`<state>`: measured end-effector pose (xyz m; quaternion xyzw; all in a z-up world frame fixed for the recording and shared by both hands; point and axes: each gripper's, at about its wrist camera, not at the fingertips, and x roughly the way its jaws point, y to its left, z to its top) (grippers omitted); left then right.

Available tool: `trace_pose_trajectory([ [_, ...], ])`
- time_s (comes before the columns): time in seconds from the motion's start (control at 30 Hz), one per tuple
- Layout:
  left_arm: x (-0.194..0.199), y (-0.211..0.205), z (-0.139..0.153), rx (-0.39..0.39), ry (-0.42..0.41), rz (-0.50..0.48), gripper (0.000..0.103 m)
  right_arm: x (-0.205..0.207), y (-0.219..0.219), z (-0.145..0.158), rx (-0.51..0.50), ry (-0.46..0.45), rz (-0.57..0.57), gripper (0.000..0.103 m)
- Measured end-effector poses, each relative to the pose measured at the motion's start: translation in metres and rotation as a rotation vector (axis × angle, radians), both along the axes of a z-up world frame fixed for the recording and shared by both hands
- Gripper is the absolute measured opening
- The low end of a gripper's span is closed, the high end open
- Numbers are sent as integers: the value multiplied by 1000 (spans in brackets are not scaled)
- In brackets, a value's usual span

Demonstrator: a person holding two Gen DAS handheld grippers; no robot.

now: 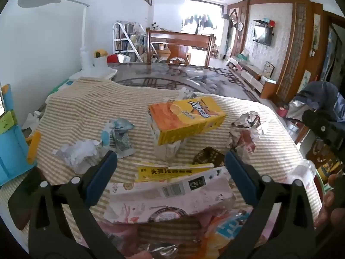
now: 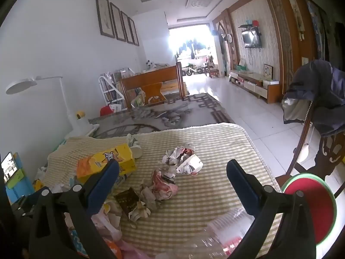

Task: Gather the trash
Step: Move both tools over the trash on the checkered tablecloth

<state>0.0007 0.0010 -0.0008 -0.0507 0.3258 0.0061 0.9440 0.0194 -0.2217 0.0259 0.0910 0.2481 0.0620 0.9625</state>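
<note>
Bright tiled floor, wooden bench

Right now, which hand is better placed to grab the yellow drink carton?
Probably left: the yellow drink carton lies centred ahead of the open left tool. For the open right tool, it sits off to the side.

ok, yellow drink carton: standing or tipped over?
Tipped over. The yellow carton lies on its long side, propped on other trash on the striped cloth, printed face up; the right wrist view agrees.

We see a striped cloth over the table; on it lie a yellow carton, crumpled paper and torn wrappers.
</note>
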Motion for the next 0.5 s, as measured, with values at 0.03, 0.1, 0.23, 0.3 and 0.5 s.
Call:
trace_pose_trajectory([
  [0.03, 1, 1, -1, -6, 16, -2, 98, 0, 0, 0, 2, 5, 2, 96],
  [0.1, 3, 3, -2, -23, 46, -12, 98, 0, 1, -1, 2, 14, 4, 96],
  [0.23, 2, -2, 0, 42, 19, 6, 98, -1, 3, 0, 0, 4, 5, 96],
  [0.3, 1, -1, 0, 39, 13, 11, 98, -1, 2, 0, -7, -3, 8, 96],
  [0.5, 3, -5, -4, 38, 34, -14, 98, -2, 7, -3, -47, -12, 14, 96],
])
